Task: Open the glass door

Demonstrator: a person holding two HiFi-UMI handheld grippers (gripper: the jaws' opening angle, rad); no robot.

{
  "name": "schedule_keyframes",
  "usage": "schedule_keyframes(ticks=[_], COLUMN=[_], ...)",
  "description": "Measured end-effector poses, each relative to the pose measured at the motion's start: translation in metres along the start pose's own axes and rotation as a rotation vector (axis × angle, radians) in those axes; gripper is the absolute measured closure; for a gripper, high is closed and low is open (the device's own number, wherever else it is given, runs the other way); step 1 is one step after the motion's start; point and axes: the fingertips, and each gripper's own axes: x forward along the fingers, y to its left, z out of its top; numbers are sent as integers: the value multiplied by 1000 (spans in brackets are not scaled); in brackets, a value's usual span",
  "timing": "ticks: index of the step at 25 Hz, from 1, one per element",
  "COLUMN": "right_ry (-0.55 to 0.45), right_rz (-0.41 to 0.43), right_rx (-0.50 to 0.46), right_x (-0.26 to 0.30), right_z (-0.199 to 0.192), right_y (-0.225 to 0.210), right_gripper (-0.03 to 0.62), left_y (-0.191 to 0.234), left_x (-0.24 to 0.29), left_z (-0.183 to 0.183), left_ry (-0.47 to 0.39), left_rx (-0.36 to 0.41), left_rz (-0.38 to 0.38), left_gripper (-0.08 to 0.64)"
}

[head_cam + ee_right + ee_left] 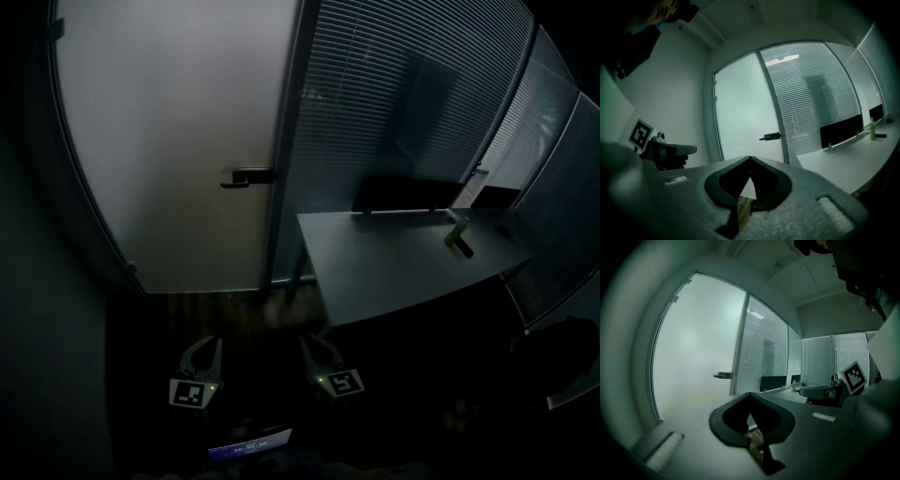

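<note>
A: Where was the glass door [178, 141]?

B: Straight ahead of the person, a frosted pane shut in its frame, in a dim room. Its dark lever handle [248, 176] sat at the door's right edge, just beside a glass wall covered with slatted blinds [394, 94].

A: And the grippers?

B: Both were held low, side by side, well apart from the door and its handle. The left gripper [204, 345] had its jaws pressed together with nothing between them, and the right gripper [311, 345] was the same: tips meeting, empty. Each carried its marker cube near the person's body.

A: Anything else nearby?

B: A grey desk [394, 253] stood to the right against the blinds, with a dark divider panel [408, 192] along its far edge and a small green bottle [457, 234] on top.
</note>
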Motion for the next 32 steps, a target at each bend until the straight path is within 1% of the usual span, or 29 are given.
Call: schedule_keyframes(ticks=[6, 11, 15, 18, 23, 32], right_ry=[22, 14, 11, 18, 11, 16], right_rz=[7, 7, -3, -6, -9, -9], right_rx=[-5, -4, 7, 7, 11, 6], right_x=[6, 16, 17, 24, 51, 116], right_z=[-2, 4, 3, 3, 5, 17], right_y=[17, 35, 40, 36, 27, -14], right_gripper=[591, 591, 591, 591, 591, 591], left_y=[12, 31, 36, 37, 59, 89], left_x=[-10, -17, -17, -10, 11, 78], left_z=[1, 7, 6, 9, 10, 19], left_ry=[9, 18, 15, 5, 6, 11], left_rx=[10, 2, -2, 1, -8, -12], left_rz=[-2, -2, -13, -29, 7, 16], left_gripper=[557, 557, 557, 557, 557, 557])
